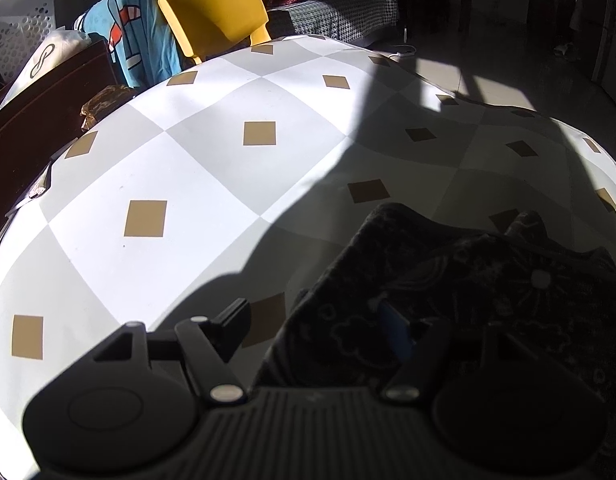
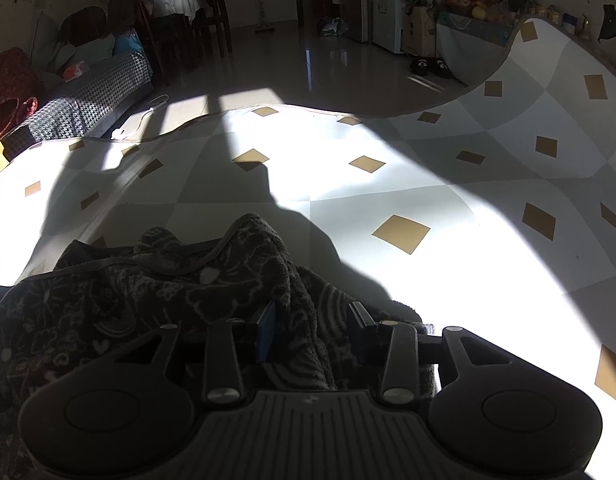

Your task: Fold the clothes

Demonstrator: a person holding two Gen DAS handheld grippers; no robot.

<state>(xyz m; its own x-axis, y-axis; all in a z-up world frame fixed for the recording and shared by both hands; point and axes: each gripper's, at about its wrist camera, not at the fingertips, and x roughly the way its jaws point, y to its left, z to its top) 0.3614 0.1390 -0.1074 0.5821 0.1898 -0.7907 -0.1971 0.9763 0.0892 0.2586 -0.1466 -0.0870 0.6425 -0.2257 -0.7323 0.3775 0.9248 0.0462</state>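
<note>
A dark fleece garment (image 1: 468, 280) with a pale doodle print lies crumpled in shadow on the checked table cover (image 1: 187, 160). My left gripper (image 1: 316, 320) is open at the garment's left edge. Its left finger stands over bare cover, and its blue-padded right finger (image 1: 396, 330) rests on the fleece. In the right wrist view the same garment (image 2: 147, 300) fills the lower left. My right gripper (image 2: 312, 324) is part open, astride a raised fold of fleece that fills the gap between its fingers. Whether the fold touches the pads is unclear in the shadow.
A yellow chair (image 1: 215, 12) and a blue garment (image 1: 139, 40) draped on a chair stand beyond the table's far left. Dark wooden furniture (image 1: 47, 112) sits at the left. The cover's far right corner (image 2: 548, 60) curls upward. A sofa (image 2: 79, 100) stands across the floor.
</note>
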